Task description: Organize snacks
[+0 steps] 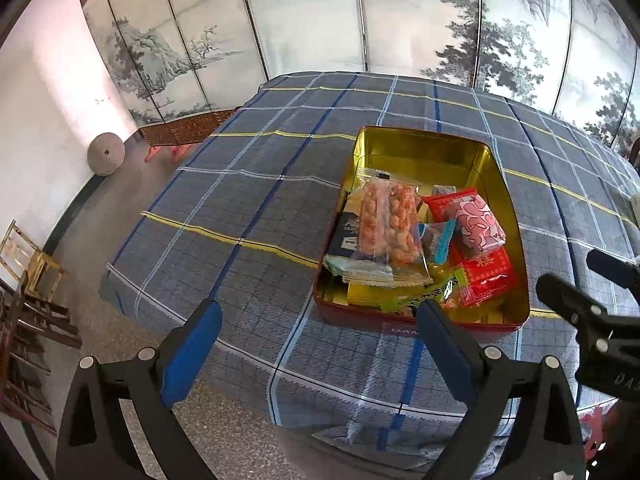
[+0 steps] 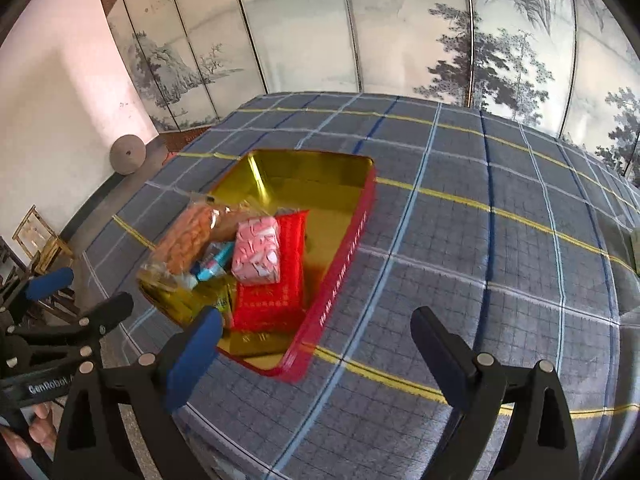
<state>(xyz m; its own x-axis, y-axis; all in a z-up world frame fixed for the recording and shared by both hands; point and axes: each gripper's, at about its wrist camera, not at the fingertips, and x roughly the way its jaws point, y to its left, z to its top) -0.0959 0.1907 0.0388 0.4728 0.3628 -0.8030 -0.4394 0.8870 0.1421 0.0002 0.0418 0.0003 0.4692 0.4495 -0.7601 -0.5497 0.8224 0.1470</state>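
Note:
A red tin with a gold inside (image 1: 492, 168) (image 2: 352, 232) sits on the plaid tablecloth. It holds several snack packets: a clear bag of orange puffs (image 1: 386, 220) (image 2: 180, 240), a pink-and-white packet (image 1: 478, 220) (image 2: 256, 256), red packets (image 1: 486, 276) (image 2: 272, 296) and a green one (image 1: 424, 292). My left gripper (image 1: 320, 344) is open and empty, just before the tin's near left corner. My right gripper (image 2: 316, 352) is open and empty, above the tin's near right corner. Each gripper shows in the other's view, the right one (image 1: 592, 292) and the left one (image 2: 80, 296).
The plaid-covered table (image 1: 248, 208) (image 2: 500, 264) spreads left of and behind the tin. A painted folding screen (image 1: 320, 16) stands behind it. A round stone disc (image 1: 106, 154) leans on the left wall. Wooden chairs (image 1: 32, 276) stand at the lower left on the floor.

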